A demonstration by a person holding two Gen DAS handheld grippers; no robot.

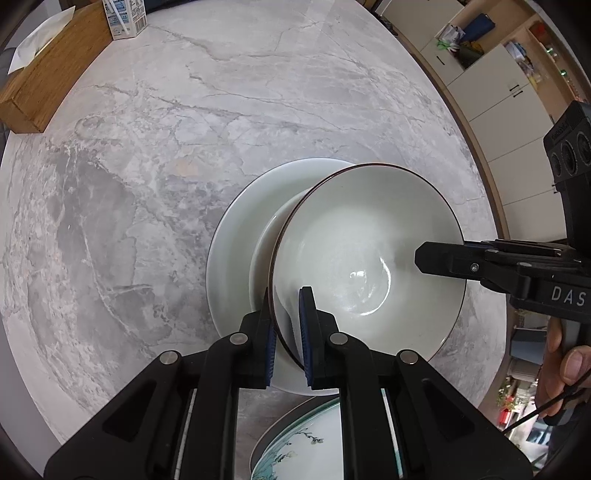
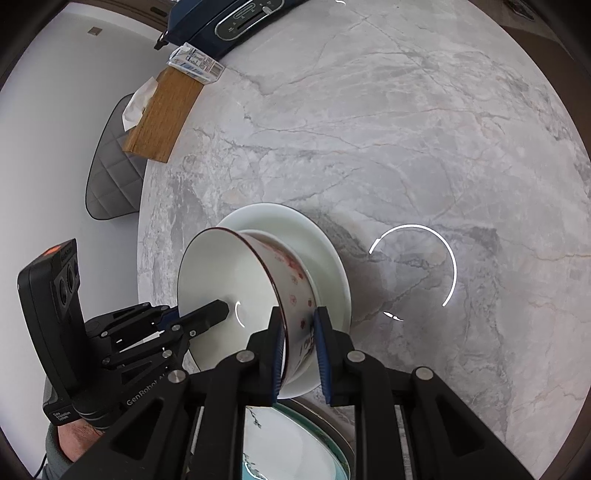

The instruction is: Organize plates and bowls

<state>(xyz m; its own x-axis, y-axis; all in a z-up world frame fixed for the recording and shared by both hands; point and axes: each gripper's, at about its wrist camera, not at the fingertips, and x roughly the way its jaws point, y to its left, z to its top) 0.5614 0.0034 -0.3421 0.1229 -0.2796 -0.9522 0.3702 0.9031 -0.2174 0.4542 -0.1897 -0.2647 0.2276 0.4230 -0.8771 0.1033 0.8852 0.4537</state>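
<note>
A white bowl (image 1: 351, 240) with a dark rim and red flowers on its outside (image 2: 293, 284) sits tilted in a larger white plate (image 1: 236, 236) (image 2: 295, 225). Whether its foot rests on the plate is hard to tell. My left gripper (image 1: 286, 295) is shut on the bowl's near rim, one pad inside and one outside. In the right wrist view the left gripper (image 2: 199, 314) reaches in from the left. My right gripper (image 2: 298, 314) is shut on the opposite wall of the bowl. It comes in from the right in the left wrist view (image 1: 424, 256).
A plate with a green painted pattern (image 1: 295, 443) (image 2: 295, 435) lies just below the grippers. At the grey marble table's far edge stand a wooden tissue box (image 1: 44, 74) (image 2: 162, 114), a milk carton (image 1: 123, 18) and a dark appliance (image 2: 229, 18). A grey chair (image 2: 110, 166) stands beyond the edge.
</note>
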